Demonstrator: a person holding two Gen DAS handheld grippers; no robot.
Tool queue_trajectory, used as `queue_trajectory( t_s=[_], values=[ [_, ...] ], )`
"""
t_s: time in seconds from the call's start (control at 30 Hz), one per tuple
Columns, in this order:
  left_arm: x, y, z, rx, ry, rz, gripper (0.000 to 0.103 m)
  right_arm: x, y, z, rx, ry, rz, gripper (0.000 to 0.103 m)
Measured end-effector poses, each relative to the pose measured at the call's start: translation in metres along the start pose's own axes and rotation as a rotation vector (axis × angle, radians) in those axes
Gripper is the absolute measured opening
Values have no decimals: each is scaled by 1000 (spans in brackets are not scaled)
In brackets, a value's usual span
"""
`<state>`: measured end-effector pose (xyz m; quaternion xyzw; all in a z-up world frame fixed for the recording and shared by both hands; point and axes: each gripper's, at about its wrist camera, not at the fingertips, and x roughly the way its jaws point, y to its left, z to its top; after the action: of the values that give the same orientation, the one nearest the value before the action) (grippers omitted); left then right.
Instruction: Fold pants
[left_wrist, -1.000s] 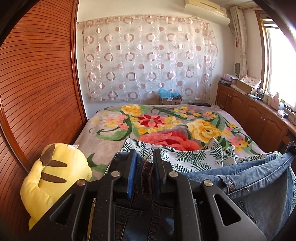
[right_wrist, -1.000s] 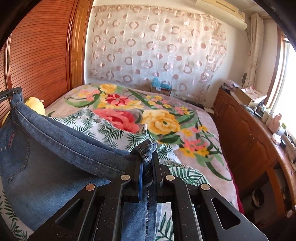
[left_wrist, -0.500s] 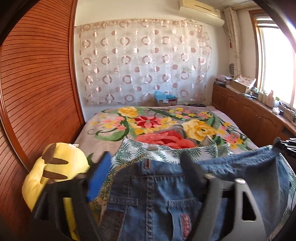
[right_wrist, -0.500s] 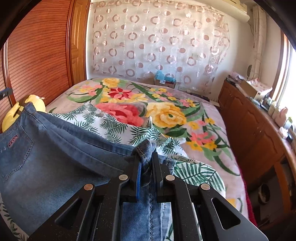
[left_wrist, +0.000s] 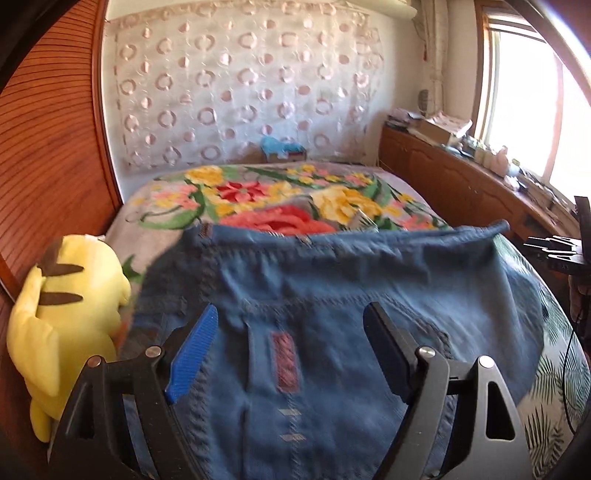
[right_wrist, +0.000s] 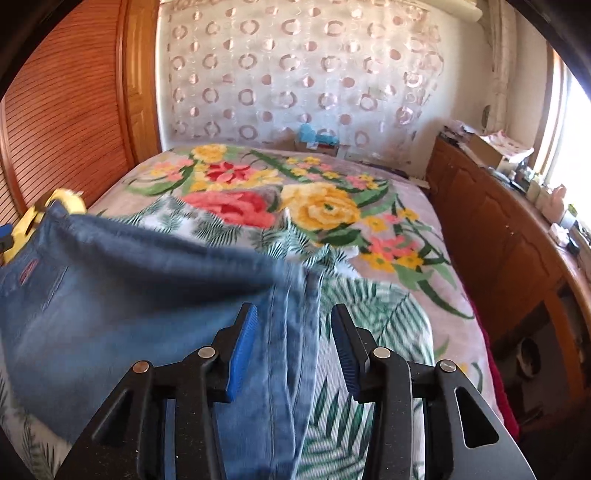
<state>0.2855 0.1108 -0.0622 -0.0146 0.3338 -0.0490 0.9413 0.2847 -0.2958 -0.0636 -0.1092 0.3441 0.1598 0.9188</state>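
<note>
Blue denim pants (left_wrist: 332, 302) lie spread on the bed, waistband toward the far side, back pocket with a red label facing up. My left gripper (left_wrist: 291, 328) is open above the pants, holding nothing. In the right wrist view the pants (right_wrist: 122, 295) fill the lower left, blurred by motion. My right gripper (right_wrist: 291, 328) is open, its blue-padded fingers (right_wrist: 242, 347) on either side of the pants' right edge, not clamping it. The right gripper also shows at the right edge of the left wrist view (left_wrist: 557, 251).
A yellow plush toy (left_wrist: 62, 317) sits at the bed's left edge against the wooden wardrobe (left_wrist: 44, 140). A palm-leaf sheet (right_wrist: 369, 332) lies under the pants on the floral blanket (right_wrist: 295, 195). A wooden cabinet (right_wrist: 498, 236) with clutter runs along the right.
Both grippers have opened and let go of the waistband. The pants have dropped onto the bed and spread out. The left opened first, the right after.
</note>
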Motion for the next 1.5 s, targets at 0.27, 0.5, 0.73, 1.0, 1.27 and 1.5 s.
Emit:
queue_trajectory(
  t_s=[0.27, 0.5, 0.73, 1.0, 1.27, 1.5],
  values=[
    [7, -27, -22, 38, 69, -45, 82, -14, -11, -22, 24, 69, 94, 43],
    [21, -28, -30, 24, 133, -52, 82, -11, -23, -22, 60, 127, 142, 43],
    [24, -29, -30, 21, 147, -54, 82, -28, -21, -27, 53, 91, 175, 12],
    [27, -33, -30, 33, 167, -43, 83, -63, -32, -51, 75, 57, 136, 5],
    [34, -43, -30, 72, 184, -22, 90, -61, -36, -58, 123, 35, 105, 7],
    [32, -43, -30, 75, 185, -19, 90, -37, -27, -58, 143, 72, 141, 40]
  ],
)
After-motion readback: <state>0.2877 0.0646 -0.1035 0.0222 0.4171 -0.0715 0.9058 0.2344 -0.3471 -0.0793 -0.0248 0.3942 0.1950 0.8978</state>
